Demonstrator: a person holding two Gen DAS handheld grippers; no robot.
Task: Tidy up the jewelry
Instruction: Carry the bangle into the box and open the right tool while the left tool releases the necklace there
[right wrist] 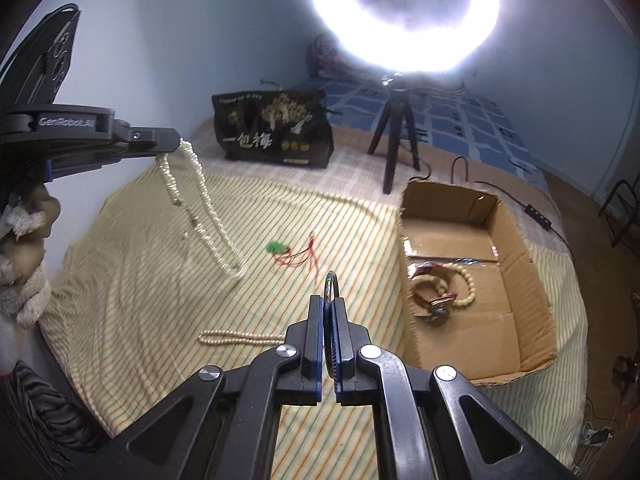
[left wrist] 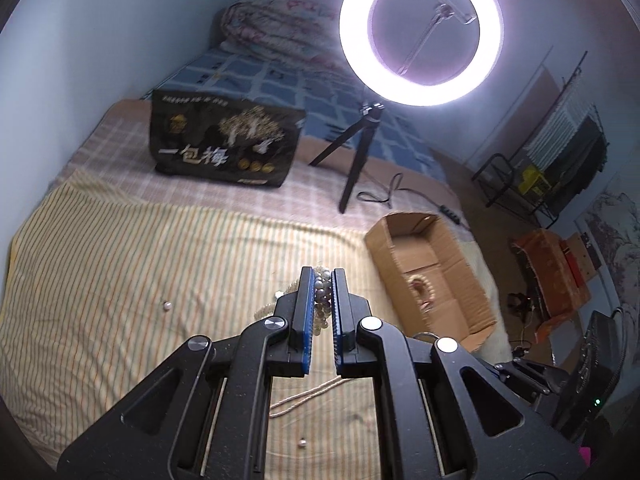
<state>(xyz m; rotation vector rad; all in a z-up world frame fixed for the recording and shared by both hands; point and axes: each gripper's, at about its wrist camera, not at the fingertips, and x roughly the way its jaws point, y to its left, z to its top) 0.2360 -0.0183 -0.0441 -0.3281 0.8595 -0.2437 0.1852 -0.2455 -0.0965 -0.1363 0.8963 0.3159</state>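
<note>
Two grippers, both clamped on jewelry. Left gripper (left wrist: 323,276) has its jaws pinched on a pearl necklace (right wrist: 200,192); in the left wrist view beads bunch between the blue pads, and in the right wrist view the strand hangs from the tip in a long loop with its low end down at the striped cloth (right wrist: 160,280). Right gripper (right wrist: 330,300) has its jaws pressed together on a thin dark bangle (right wrist: 331,282), held edge-on, ring sticking out past the fingertips.

Cardboard box (right wrist: 532,280) sits open on the right side of the cloth, just right of the right gripper. Inside, near its left wall: a beaded bracelet (right wrist: 460,280) and a brownish ring-shaped piece touching it, too blurred to identify.

Loose on the cloth: a second pearl strand (right wrist: 236,338) lying flat, near-left of the right gripper; a green pendant on red cord (right wrist: 288,254) farther out, centre.

Far side: black printed bag (right wrist: 276,132) standing upright, ring light on a tripod (right wrist: 394,140) to its right, lit, washing out the top of both views. A gloved hand (right wrist: 24,240) shows at the left edge, under the left gripper's body.
</note>
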